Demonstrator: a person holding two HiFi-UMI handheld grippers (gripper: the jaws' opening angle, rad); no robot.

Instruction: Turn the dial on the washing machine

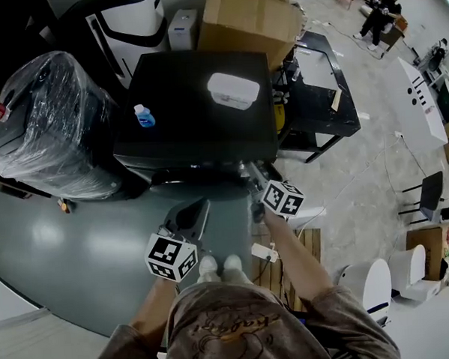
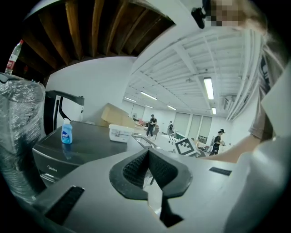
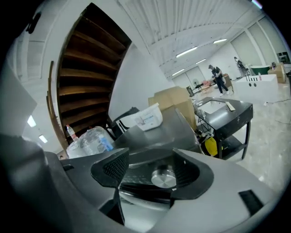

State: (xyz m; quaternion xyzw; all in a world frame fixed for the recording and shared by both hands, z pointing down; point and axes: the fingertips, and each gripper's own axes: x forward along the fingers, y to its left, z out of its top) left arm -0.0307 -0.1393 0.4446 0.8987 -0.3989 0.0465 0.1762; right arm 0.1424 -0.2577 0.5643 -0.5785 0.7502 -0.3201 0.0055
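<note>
The black washing machine [image 1: 198, 101] stands in front of me. Its round silver dial [image 3: 163, 177] sits on the front panel. My right gripper [image 3: 150, 170] is open, and the dial lies between its jaws, close to the right pad and with a gap on the left. In the head view the right gripper [image 1: 253, 179] reaches to the machine's front right edge. My left gripper [image 1: 192, 213] hangs back from the machine, lower left. In its own view the left gripper [image 2: 148, 157] is shut on nothing.
On the machine's top stand a white tub [image 1: 233, 90] and a small blue bottle [image 1: 144, 116]. A plastic-wrapped appliance [image 1: 45, 124] is at the left, a cardboard box [image 1: 246, 16] behind, a black metal table [image 1: 321, 87] at the right, and a wooden pallet [image 1: 300, 261] by my feet.
</note>
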